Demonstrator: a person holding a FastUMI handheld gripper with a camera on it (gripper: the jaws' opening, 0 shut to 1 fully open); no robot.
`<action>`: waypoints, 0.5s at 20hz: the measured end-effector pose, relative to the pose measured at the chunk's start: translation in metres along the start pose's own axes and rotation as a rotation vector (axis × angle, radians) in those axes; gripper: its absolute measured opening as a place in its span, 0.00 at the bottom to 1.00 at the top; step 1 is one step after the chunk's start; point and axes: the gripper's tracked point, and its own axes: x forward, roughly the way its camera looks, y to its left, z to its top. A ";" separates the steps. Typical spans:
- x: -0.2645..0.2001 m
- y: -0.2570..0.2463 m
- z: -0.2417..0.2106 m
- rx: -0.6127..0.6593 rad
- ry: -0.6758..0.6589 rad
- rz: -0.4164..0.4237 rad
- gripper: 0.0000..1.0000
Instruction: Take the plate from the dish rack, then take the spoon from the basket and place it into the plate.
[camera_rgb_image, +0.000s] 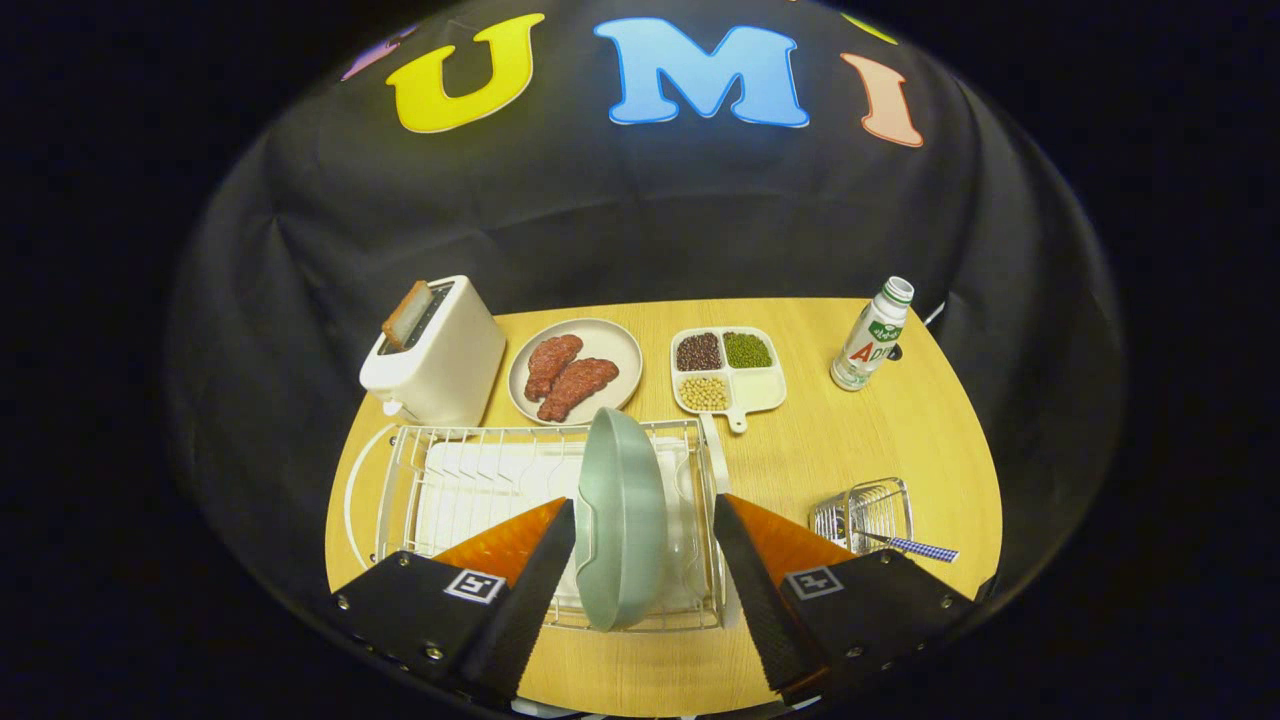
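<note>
Jaws spread either side of the plate, upright in the dish rack. Centre on rim, pinch, lift straight up.

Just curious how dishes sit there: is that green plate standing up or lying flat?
Standing on edge. The green plate is upright in the dish rack, between the open gripper's fingers.

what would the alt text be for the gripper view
An open gripper straddles a green plate standing on edge in a wire dish rack on a wooden table; the left finger seems to touch it. A spoon sits in a small wire basket beside the rack.
</note>
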 end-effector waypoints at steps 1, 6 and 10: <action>0.008 0.001 -0.003 0.014 0.015 -0.011 0.84; 0.024 -0.009 -0.020 0.093 0.072 -0.144 0.52; 0.029 -0.010 -0.023 0.060 0.071 -0.250 0.25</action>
